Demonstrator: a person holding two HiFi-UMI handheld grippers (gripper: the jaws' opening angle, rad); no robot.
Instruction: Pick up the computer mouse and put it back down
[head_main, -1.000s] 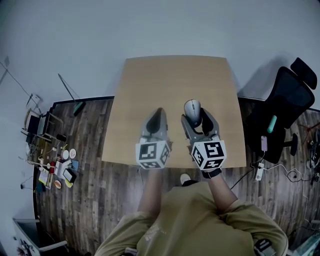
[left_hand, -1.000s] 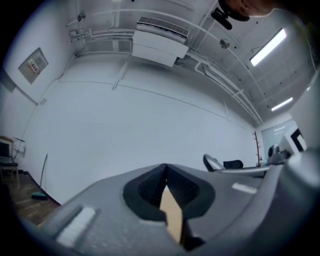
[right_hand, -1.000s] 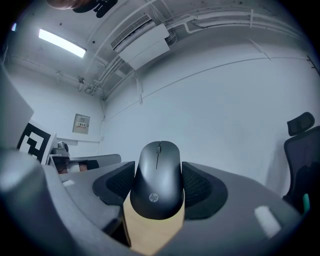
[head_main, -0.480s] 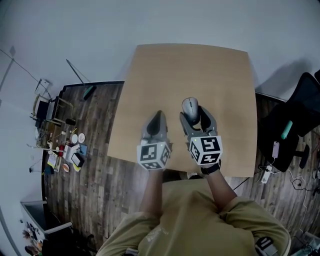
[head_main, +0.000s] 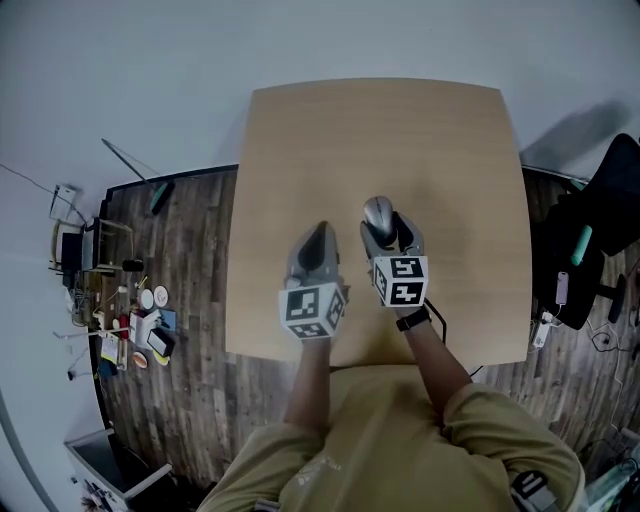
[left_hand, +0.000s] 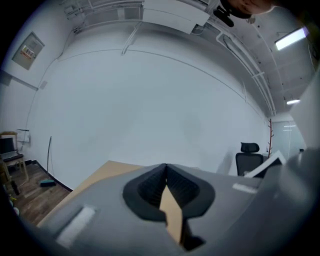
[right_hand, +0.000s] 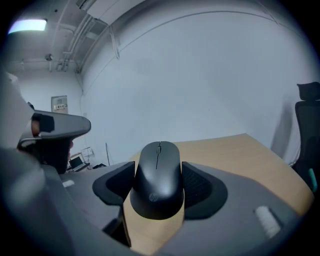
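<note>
Computer mouse (right_hand: 159, 172) is clamped in right hand-held gripper (head_main: 385, 228), pointing slightly downward.

Light wooden table (head_main: 380, 140), black office chair (head_main: 612, 215) at right, floor clutter (head_main: 140, 322) at left

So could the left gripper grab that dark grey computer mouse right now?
Probably not. The dark grey computer mouse sits clamped in the right gripper, whose pads cover both its sides, and the left gripper beside it has its jaws shut. It would have to open first.
</note>
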